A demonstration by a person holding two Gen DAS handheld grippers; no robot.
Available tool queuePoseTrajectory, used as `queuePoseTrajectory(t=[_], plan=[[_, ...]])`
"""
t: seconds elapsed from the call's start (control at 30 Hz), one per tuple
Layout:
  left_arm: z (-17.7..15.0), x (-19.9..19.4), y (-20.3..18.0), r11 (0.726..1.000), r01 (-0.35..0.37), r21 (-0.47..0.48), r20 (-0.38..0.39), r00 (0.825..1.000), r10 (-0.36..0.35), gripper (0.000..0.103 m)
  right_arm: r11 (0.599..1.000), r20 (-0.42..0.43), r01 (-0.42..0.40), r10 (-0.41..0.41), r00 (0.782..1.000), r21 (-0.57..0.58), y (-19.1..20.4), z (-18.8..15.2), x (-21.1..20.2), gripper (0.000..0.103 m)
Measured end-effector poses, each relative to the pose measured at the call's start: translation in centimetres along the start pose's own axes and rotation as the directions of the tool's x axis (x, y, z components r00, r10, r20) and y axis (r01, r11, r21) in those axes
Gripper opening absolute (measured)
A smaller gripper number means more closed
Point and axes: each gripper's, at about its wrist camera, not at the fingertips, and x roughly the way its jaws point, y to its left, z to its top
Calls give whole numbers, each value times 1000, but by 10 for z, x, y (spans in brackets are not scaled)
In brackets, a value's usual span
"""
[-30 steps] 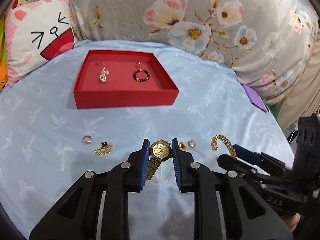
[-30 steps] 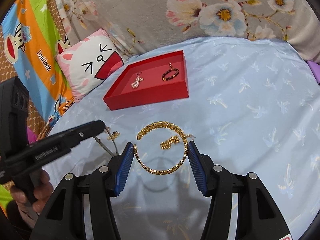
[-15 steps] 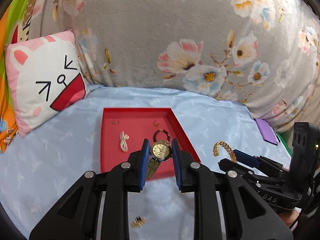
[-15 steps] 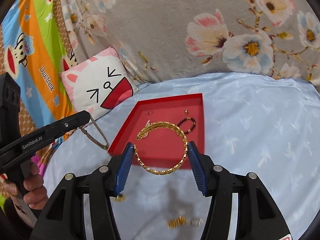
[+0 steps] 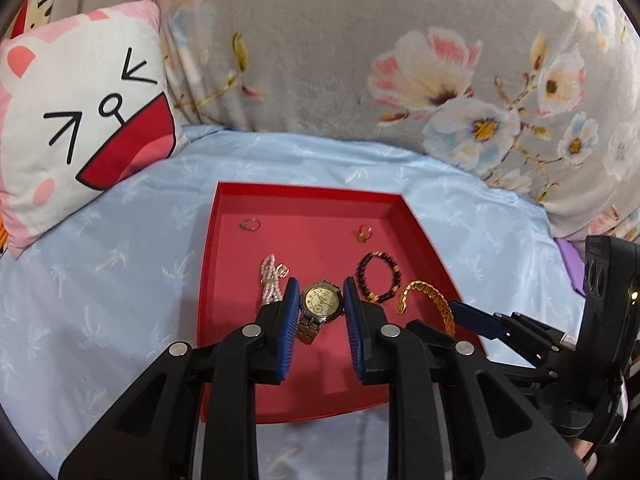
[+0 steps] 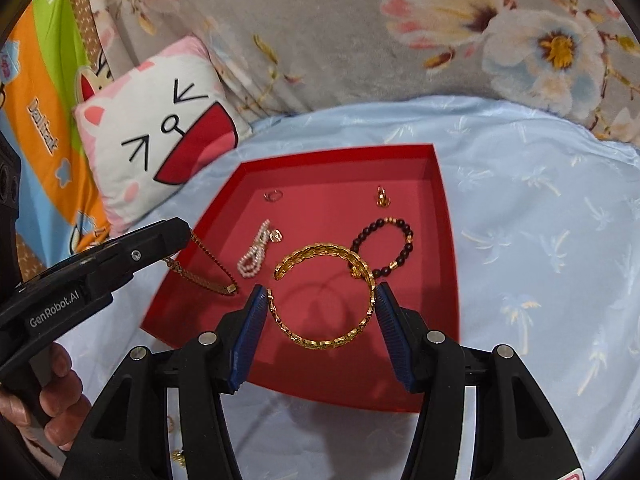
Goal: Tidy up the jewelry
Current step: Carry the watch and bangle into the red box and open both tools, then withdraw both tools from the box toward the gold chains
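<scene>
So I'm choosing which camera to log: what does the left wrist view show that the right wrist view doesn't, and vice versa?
Only the left wrist view shows the watch face, gripped by the left gripper. Only the right wrist view shows the full gold bangle held in the right gripper, the watch's strap hanging, and the striped cartoon fabric. Both show the red tray, pearl bracelet, dark bead bracelet and cat pillow.

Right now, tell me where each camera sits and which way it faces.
Left wrist: on the left gripper, facing forward over the red tray; its blue-padded fingers clamp a gold wristwatch.
Right wrist: on the right gripper, facing the tray from its right; its fingers clamp a gold chain bangle; the person's hand shows.
Shared: tray, dark beaded bracelet, cat-face pillow.
</scene>
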Motion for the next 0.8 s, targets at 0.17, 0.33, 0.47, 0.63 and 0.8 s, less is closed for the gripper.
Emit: queuePoseTrajectory(t=[0.17, 0.33, 0.47, 0.63, 0.8], plan=[[-12, 17, 11, 1000, -18, -9, -34, 999, 17, 22, 1000, -33, 9, -9, 999, 4, -5, -9, 18, 54], [-19, 22, 16, 1000, -25, -16, -45, 999, 24, 22, 999, -33, 36, -36, 999, -12, -6, -13, 25, 55], [-22, 26, 17, 999, -36, -19, -53, 998, 35, 22, 999, -30, 45, -46, 998, -20, -5, -13, 27, 55], [-22, 23, 18, 998, -51, -21, -33, 998, 50, 26, 997, -20, 64, -65, 998, -35, -5, -13, 27, 56], [-17, 10, 19, 998, -57, -32, -3, 998, 57, 33, 998, 14, 59, -59, 998, -5, -11, -14, 13, 56]])
